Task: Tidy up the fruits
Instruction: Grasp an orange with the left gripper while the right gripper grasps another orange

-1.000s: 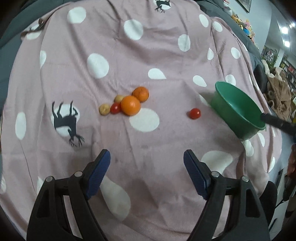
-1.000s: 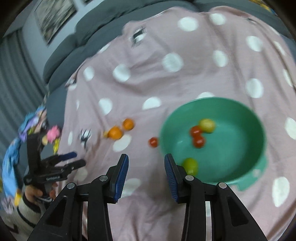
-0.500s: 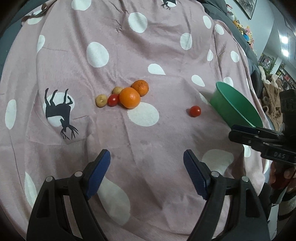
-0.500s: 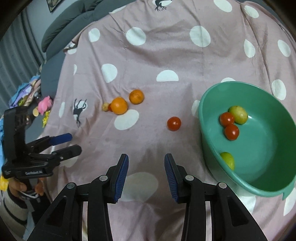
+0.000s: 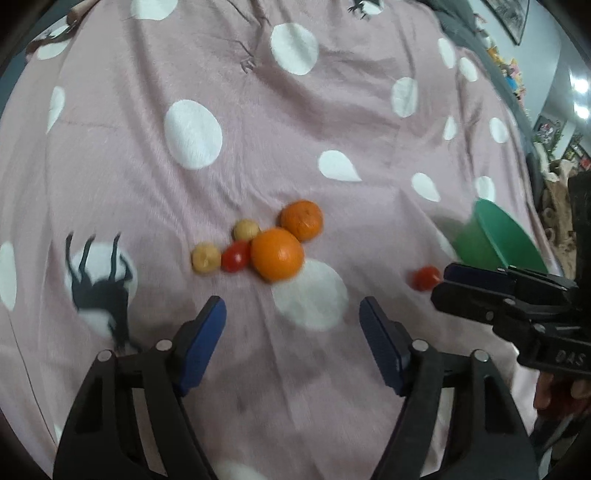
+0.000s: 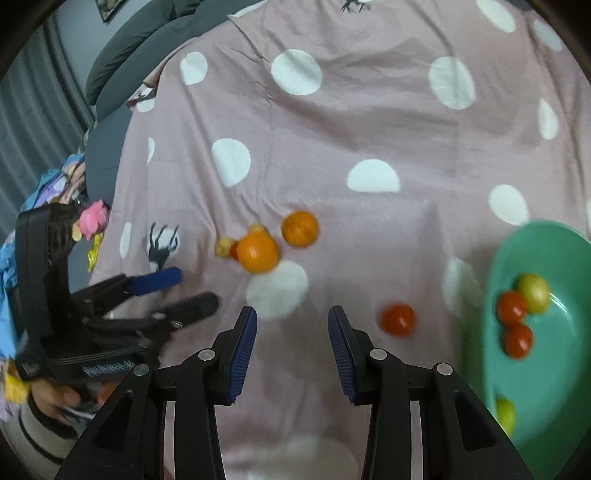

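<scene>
A cluster of fruit lies on the pink dotted blanket: a large orange (image 5: 277,253), a smaller orange (image 5: 301,219), a red tomato (image 5: 234,256) and two pale yellow fruits (image 5: 204,257). A lone red tomato (image 5: 424,277) lies near the green bowl (image 5: 496,240). The bowl (image 6: 576,258) holds two red tomatoes (image 6: 511,308) and two yellow-green fruits (image 6: 533,292). My left gripper (image 5: 291,321) is open and empty, just short of the cluster. My right gripper (image 6: 291,325) is open and empty, left of the lone tomato (image 6: 398,319).
The blanket (image 5: 258,110) covers a bed, with grey pillows (image 6: 147,33) at the far edge. Colourful toys (image 6: 92,218) lie off the bed's left side. The right gripper's body (image 5: 517,295) shows at the right of the left wrist view.
Both grippers have moved in toward the fruit. The right gripper has swung left, away from the bowl toward the lone tomato. Both jaws stayed open.
</scene>
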Demonstrator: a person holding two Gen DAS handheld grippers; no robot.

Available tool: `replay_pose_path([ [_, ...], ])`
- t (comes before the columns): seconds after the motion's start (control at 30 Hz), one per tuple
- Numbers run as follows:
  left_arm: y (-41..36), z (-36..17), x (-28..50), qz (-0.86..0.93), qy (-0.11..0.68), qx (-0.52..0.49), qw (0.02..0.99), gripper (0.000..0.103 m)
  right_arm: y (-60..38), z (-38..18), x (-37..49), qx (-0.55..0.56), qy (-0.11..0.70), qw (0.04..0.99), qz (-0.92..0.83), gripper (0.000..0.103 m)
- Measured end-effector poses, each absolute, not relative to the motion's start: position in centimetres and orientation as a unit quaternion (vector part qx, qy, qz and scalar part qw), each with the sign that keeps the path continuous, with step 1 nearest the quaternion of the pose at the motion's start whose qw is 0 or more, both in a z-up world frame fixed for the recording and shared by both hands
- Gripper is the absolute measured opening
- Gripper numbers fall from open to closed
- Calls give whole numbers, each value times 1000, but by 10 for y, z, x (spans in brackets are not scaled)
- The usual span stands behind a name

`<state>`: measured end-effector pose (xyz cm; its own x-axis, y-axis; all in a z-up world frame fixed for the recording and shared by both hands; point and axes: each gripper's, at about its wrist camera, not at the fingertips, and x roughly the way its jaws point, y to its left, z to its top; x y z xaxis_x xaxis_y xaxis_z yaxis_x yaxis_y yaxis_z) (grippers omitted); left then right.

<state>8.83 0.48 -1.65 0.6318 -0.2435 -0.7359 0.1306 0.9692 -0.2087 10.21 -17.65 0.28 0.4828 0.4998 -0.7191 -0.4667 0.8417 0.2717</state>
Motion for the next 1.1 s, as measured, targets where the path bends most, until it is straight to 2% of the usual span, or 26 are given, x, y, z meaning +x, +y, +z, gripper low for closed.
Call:
replay_pose_path([
  [0.3,-4,-32,134,-80,437,-50,894,53,-137,-17,172,37,453,843,289,41],
  [0.53,-7,-36,151,-65,445,-21,893,45,-120,-38,205,37,482,822,300,41],
  [0.97,5,-38,154,-71,436,-60,895,42,-132,-50,207,106,494,807,304,38],
  [1.1,13,-31,136,-75,432,-72,896,42,-145,-36,191,116,475,814,313,25],
])
